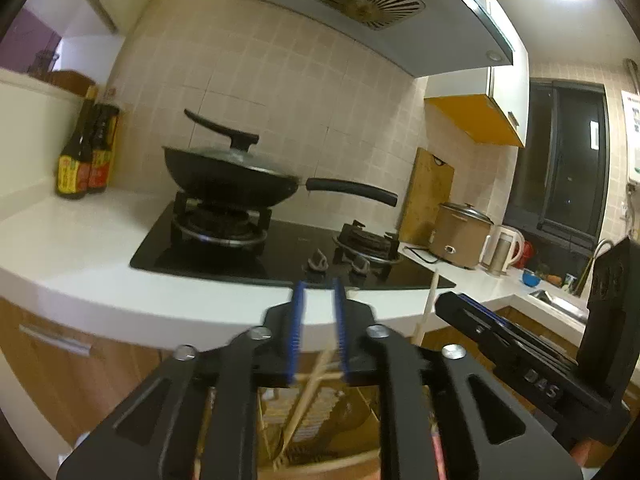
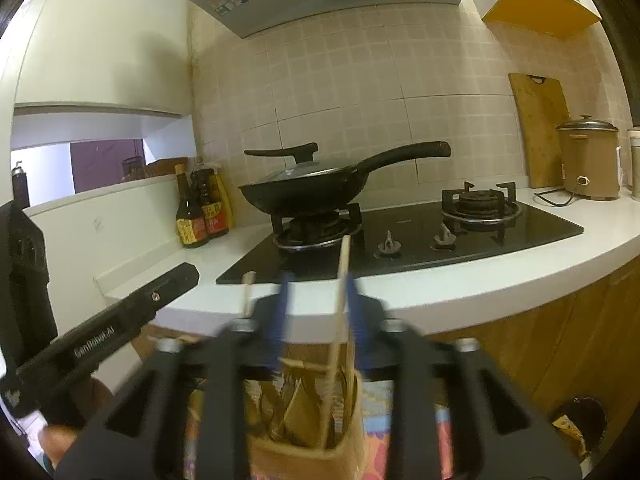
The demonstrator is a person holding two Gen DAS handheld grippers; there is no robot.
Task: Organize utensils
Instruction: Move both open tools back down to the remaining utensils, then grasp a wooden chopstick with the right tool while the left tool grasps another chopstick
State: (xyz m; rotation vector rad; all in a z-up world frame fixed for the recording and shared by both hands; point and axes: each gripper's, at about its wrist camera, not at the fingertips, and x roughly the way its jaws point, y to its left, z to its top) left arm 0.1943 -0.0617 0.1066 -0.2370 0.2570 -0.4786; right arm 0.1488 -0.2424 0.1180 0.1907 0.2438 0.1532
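Apparently, the sorting step of the task is in hand: pale wooden chopsticks are being handled above a tan utensil holder that is seen low in the right wrist view, below the edge of the white desk. The right gripper is shown with its blue-padded fingers parted by a moderate gap; one pale wooden chopstick stands nearly upright in that gap, close against the right-hand pad, its lower end reaching down into the holder. Whether the stick is clamped or merely leaning on the pad cannot be told, as the fingers are blurred. A second stick with a rounded tip is seen just left of these fingers, untouched. The left gripper is shown with its ribbed blue fingers likewise held apart, nothing being pinched between the tips; a slanted chopstick lies below and behind them, among other sticks in the container. A further stick rises beside the right gripper's black body in the left wrist view. The next move is judged to call for a firm closure on the upright stick, followed by a straight lift or drop, so that neighbouring sticks are not dragged. A black lidded wok rests on the gas hob beyond, well apart from the work.
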